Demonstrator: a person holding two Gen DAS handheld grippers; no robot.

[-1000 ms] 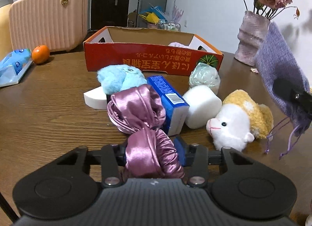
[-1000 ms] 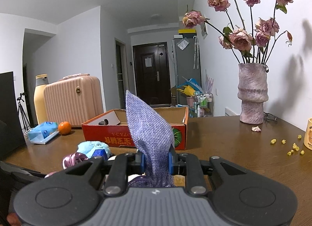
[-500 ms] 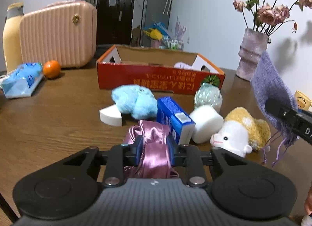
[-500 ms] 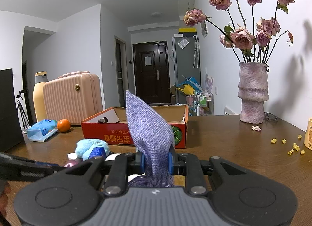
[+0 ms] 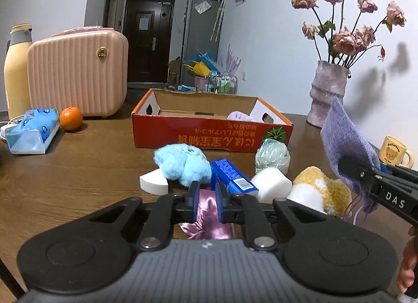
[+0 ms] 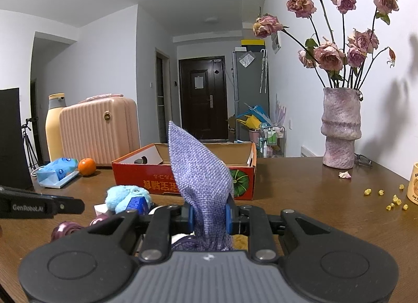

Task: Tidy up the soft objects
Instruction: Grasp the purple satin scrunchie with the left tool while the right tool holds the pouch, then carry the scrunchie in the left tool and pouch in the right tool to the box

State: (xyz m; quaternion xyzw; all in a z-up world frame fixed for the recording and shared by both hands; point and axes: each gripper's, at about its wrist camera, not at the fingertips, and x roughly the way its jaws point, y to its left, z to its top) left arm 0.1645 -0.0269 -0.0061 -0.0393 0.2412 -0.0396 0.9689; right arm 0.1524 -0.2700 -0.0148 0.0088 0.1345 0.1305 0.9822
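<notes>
Left gripper fingers clamp the pink satin scrunchie. Right gripper fingers pinch the purple woven pouch upright. The red cardboard box lies straight ahead of both (apparently nearer the right) across the tabletop.

Where everything sits on the surface right now

The cardboard box is in the middle toward the back, with the suitcase behind it off to the left, the bottle left of that, and the orange and tissue pack in front of the suitcase. The vase stands back right, the mug further right near the edge. In front of the box is a cluster: fluffy toy on the left, small carton just beside it, mesh ball behind the sponge, plush animal on the right.
</notes>
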